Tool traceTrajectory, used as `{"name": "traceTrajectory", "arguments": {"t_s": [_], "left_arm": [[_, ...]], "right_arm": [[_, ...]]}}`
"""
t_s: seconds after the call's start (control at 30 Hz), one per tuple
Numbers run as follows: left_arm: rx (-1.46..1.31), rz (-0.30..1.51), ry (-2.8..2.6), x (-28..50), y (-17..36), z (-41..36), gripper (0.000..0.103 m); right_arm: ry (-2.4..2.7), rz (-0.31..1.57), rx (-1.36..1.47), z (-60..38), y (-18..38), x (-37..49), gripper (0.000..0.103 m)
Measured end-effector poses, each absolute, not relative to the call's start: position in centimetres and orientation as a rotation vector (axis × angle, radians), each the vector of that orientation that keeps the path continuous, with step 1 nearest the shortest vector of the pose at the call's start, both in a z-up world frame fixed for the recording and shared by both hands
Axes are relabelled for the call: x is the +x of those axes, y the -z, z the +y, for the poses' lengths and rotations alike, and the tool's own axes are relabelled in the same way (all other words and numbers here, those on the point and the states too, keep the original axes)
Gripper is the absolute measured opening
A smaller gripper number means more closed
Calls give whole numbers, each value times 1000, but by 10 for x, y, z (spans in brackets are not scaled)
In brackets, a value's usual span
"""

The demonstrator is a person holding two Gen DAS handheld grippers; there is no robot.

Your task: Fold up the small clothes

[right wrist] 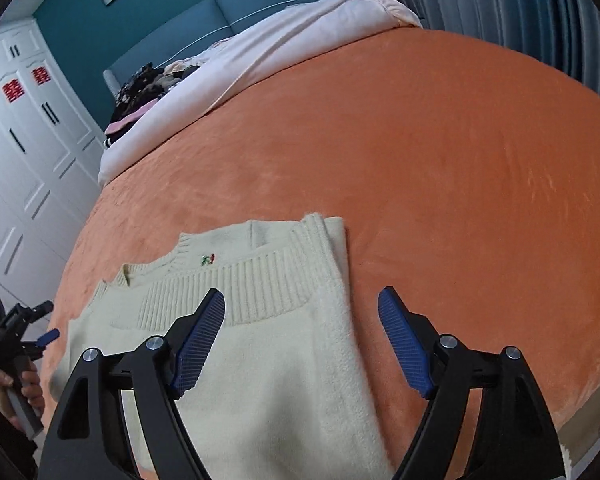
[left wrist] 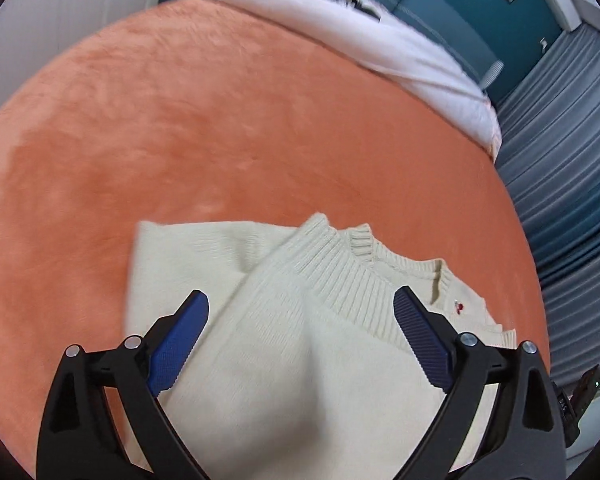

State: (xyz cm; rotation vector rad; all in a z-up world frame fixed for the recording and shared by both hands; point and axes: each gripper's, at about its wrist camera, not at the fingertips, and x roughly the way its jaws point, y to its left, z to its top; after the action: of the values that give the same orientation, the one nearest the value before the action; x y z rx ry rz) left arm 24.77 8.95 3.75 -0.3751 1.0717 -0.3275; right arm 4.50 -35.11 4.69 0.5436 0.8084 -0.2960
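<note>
A cream knitted sweater [left wrist: 284, 320] lies partly folded on the orange bedspread [left wrist: 220, 120], with a ribbed cuff laid across its chest and a small red emblem near the collar. It also shows in the right wrist view [right wrist: 260, 340]. My left gripper [left wrist: 300, 300] is open and empty, hovering just above the sweater's middle. My right gripper [right wrist: 302, 300] is open and empty above the sweater's right folded edge. The left gripper [right wrist: 46, 336] shows in the right wrist view at the far left, held by a hand, beside the bed.
The orange bedspread [right wrist: 440, 160] stretches beyond the sweater. A white duvet [right wrist: 260, 52] and a pile of dark clothes [right wrist: 148, 84] lie at the head of the bed. White wardrobe doors [right wrist: 20, 140] stand at the left, grey curtains [left wrist: 572, 160] beside the bed.
</note>
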Motion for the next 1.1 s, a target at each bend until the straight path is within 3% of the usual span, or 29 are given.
{"name": "traceTrajectory", "arguments": {"t_s": [0.1,0.13,0.17,0.2,0.23,0.27,0.57,0.67,0.77,0.83,0.9,0.93,0.97,1.0,1.03,1.1], "left_arm": [[-397,1151,348,262,-19,77,80],[-388,1159,350,263,-16,74,67],[-372,1163,349,263,-15,74,46],[-363,1169,350,263,-15,75,17],[-379,1175,353,260,-16,80,8],[-411,1153,359,257,-20,87,8],[-537,856,369,208,-121,147,7],[-490,931,246,230,-94,153,7],[-399,1095,81,250,-25,146,4],[-405,1130,50,246,5,150,3],[-458,1058,62,230,-6,155,6],[-486,1051,85,222,-14,159,9],[-511,1038,107,212,-22,164,18],[-532,1013,131,199,-31,169,39],[-539,988,137,183,-39,175,50],[-565,955,111,151,-47,188,74]], "right_arm": [[276,855,625,-361,-27,59,77],[267,867,646,-362,-22,63,77],[254,875,659,-362,-18,67,75],[240,874,659,-360,-16,70,70],[226,876,646,-356,-16,73,45],[222,885,623,-351,-18,77,11],[-13,595,577,-320,-134,93,9],[99,685,541,-337,-100,123,9],[232,933,592,-356,-11,154,9],[245,969,609,-359,9,151,10],[249,898,621,-357,-12,133,19],[241,875,615,-356,-23,122,28],[233,850,603,-354,-35,108,46],[234,826,582,-355,-43,93,55],[242,808,554,-352,-49,73,67],[261,833,533,-350,-46,40,72]]}}
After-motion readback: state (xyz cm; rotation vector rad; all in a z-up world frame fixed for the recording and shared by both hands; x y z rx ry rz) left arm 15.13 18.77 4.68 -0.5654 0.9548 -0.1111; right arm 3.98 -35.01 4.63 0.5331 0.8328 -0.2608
